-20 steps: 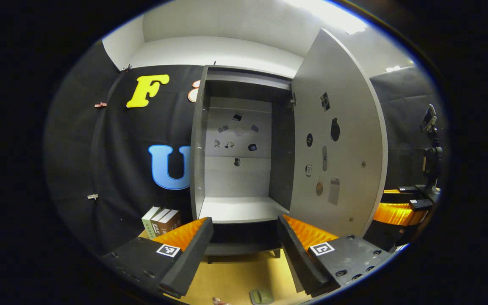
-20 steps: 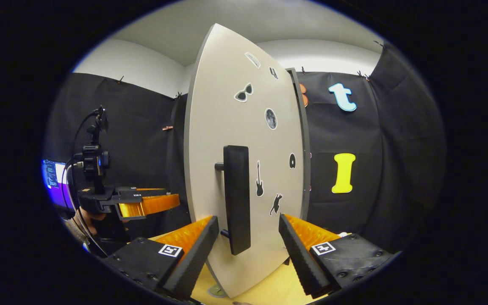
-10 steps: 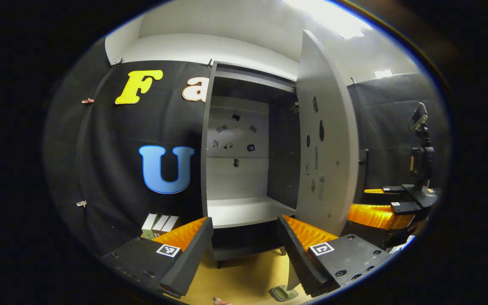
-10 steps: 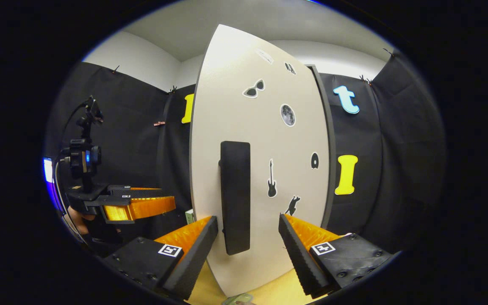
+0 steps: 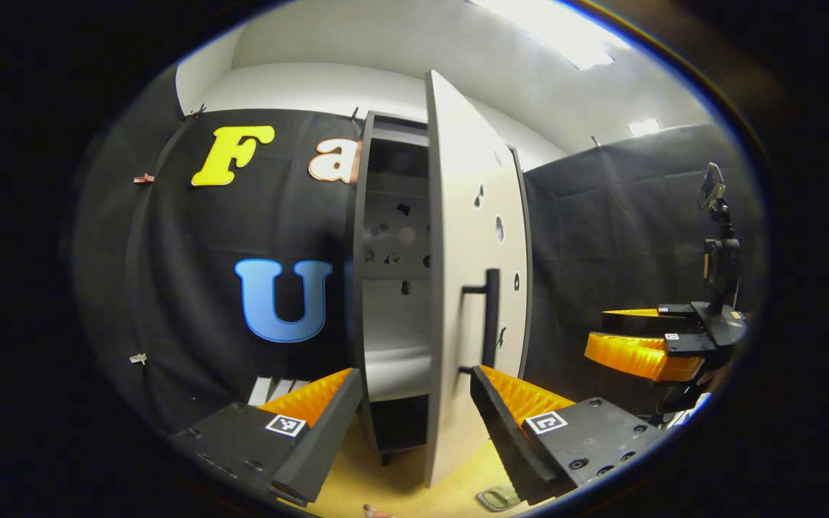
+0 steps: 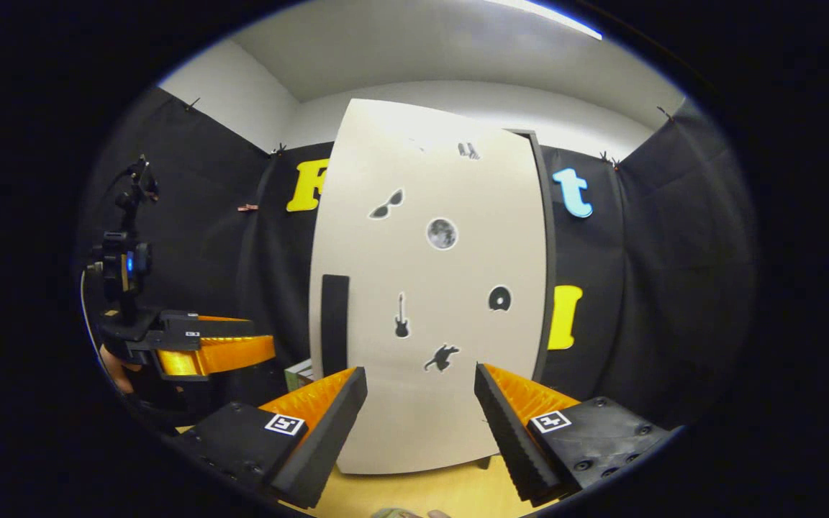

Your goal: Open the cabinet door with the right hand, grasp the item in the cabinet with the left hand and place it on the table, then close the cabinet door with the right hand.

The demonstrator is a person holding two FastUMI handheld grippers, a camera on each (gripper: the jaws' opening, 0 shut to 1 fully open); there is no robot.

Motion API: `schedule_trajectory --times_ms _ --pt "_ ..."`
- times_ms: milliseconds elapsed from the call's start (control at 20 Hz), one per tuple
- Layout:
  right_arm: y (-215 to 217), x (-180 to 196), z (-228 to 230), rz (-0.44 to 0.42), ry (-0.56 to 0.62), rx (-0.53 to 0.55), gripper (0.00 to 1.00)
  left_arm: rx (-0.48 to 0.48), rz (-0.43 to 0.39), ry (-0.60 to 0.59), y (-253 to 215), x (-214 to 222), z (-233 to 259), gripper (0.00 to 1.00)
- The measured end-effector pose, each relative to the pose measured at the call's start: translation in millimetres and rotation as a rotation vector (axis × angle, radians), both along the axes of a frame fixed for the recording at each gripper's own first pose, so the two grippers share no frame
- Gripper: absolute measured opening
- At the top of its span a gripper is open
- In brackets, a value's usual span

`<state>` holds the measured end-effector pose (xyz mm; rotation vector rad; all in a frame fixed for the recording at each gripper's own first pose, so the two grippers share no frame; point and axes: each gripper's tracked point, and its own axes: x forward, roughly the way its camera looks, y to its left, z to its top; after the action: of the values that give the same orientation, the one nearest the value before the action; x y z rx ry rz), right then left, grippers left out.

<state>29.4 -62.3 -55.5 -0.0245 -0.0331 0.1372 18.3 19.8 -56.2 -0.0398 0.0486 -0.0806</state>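
Cabinet door (image 6: 429, 288) nearly shut, a narrow gap at its handle (image 6: 334, 324) side. Right gripper (image 6: 420, 417) spread wide, touching nothing; left gripper (image 5: 414, 424) likewise spread, empty. Item possibly the small object (image 5: 499, 497) on the table (image 5: 400, 482), too blurred to confirm.

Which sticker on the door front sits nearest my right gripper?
The cat-shaped sticker, lowest on the cabinet door, just above the right gripper. The guitar, disc, moon and sunglasses sit higher.

Right tool (image 6: 420, 410) open before cabinet door (image 6: 436, 338); door seemingly nearly closed.
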Motion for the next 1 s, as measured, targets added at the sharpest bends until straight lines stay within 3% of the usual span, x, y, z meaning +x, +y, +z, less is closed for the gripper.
schedule_trajectory --times_ms 150,600,1000 --pt "0 4 16 0.009 -0.040 -0.012 0.97 -0.021 -0.014 -0.020 -20 -1 10 0.96" --pt "-11 -2 1 0.062 0.067 0.022 0.98 0.028 -0.001 -0.035 -60 1 19 0.95" --pt "-43 0 13 0.007 0.025 0.072 0.98 0.003 0.000 -0.021 -78 8 15 0.95"
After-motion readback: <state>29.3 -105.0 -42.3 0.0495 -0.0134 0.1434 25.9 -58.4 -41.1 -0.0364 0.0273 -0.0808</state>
